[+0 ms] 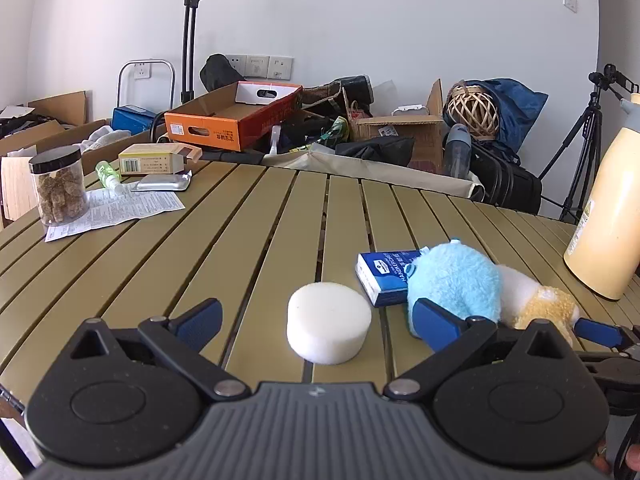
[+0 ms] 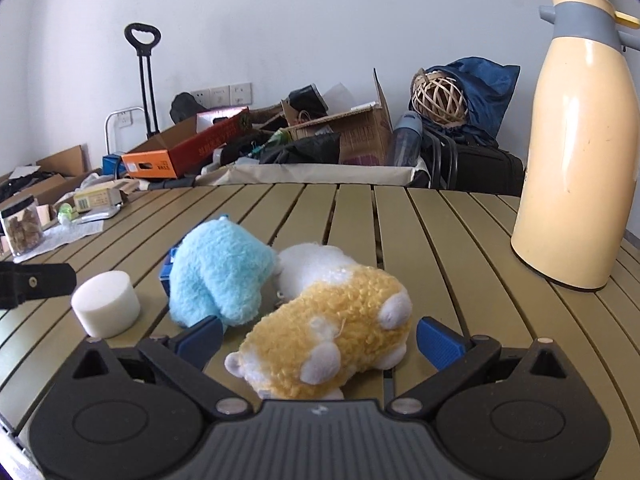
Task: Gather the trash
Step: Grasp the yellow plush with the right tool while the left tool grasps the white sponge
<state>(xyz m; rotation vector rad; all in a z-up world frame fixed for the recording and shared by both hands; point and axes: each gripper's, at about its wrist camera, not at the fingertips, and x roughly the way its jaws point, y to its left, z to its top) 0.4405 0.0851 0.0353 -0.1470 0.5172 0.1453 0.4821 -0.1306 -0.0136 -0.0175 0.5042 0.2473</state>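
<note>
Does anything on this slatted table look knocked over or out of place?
Yes: the yellow-and-white plush toy lies toppled on its side, paws toward the right gripper, and the blue plush toy lies slumped over a blue tissue packet.

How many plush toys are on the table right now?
2, touching: the blue plush lies next to the white foam puck; the yellow-and-white plush lies between the right tongs, open. None seem hidden.
</note>
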